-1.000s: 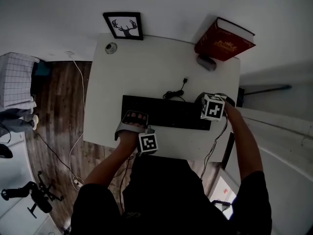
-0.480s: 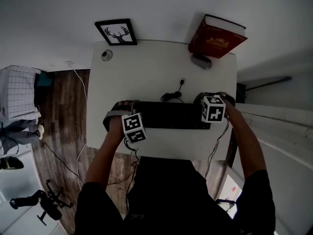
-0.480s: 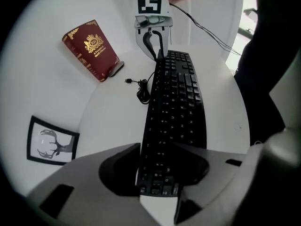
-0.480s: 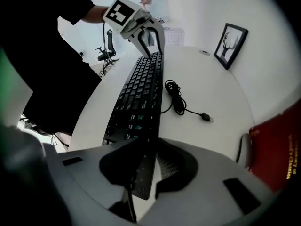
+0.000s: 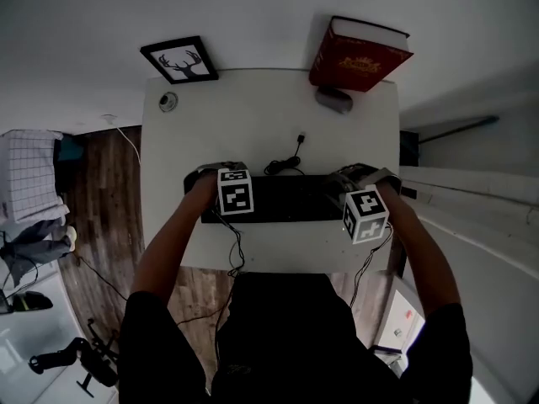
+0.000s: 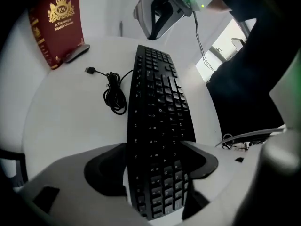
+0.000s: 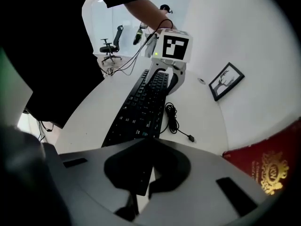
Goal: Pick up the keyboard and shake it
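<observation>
The black keyboard lies across the white table, with its coiled cable behind it. My left gripper hangs over the keyboard's left end. Its jaws have just been opening and stand wide, with the keyboard's end showing between them and not pinched. My right gripper is at the right end, pointing steeply down. Its jaws have just been closing and the tips now meet. The keyboard's end shows through the hollow behind them, and I see nothing pinched.
A red book leans at the table's back right with a small grey object under it. A framed deer picture and a small round thing sit at the back left. Wooden floor with cables lies left of the table.
My left gripper moved from the keyboard's front left edge to over its left end and opened wide. The right gripper's jaws closed and its marker cube drew toward me.
</observation>
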Demonstrator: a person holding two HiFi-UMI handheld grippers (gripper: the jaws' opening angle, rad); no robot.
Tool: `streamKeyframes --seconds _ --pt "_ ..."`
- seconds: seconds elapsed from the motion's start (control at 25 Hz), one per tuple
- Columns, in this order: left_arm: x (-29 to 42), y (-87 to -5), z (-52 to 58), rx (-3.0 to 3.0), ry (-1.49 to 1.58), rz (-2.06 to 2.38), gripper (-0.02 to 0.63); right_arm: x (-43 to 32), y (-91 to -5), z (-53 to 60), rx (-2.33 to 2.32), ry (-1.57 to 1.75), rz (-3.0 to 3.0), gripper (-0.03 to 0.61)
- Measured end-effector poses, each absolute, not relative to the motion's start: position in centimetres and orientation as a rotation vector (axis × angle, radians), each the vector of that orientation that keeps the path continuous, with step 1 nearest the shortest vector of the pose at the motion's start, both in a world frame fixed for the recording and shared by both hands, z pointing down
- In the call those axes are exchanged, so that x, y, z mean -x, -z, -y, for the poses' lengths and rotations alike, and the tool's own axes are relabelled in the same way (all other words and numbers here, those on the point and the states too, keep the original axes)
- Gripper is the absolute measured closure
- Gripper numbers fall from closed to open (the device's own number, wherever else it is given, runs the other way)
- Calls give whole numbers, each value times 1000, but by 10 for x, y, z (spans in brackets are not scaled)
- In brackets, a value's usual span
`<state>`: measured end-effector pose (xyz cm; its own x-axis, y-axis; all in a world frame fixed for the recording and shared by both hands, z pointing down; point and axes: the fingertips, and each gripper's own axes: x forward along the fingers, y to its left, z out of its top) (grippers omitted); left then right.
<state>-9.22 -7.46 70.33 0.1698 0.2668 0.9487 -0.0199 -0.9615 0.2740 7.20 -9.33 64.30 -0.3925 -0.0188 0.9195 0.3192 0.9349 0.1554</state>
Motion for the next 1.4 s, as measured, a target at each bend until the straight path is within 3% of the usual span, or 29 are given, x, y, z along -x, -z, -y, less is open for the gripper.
streamKeyframes --seconds 0.32,0.36,0.4,0.44,0.52,1.12,1.2,1.4 --pt "91 -699 77 -2191 -1954 -206 303 -91 -666 100 159 46 2006 552" --pt "91 -697 77 -2196 -1971 -195 313 -91 -668 100 171 18 2003 515" --pt "91 -695 78 -2205 -1987 -184 319 -90 -670 100 190 -13 1996 392" --pt "90 -692 78 -2218 -2002 -171 328 -89 -672 99 216 -43 1987 340" --pt "89 -688 77 -2244 -2027 -134 334 -83 -675 97 274 -95 1975 324" --pt "90 -671 64 -2335 -2277 190 339 -69 -691 71 598 -480 1835 314" --pt "90 -671 63 -2334 -2293 209 337 -68 -689 64 642 -449 1827 374" --pt "97 -658 62 -2410 -2176 362 350 -66 -678 61 588 -332 1860 394"
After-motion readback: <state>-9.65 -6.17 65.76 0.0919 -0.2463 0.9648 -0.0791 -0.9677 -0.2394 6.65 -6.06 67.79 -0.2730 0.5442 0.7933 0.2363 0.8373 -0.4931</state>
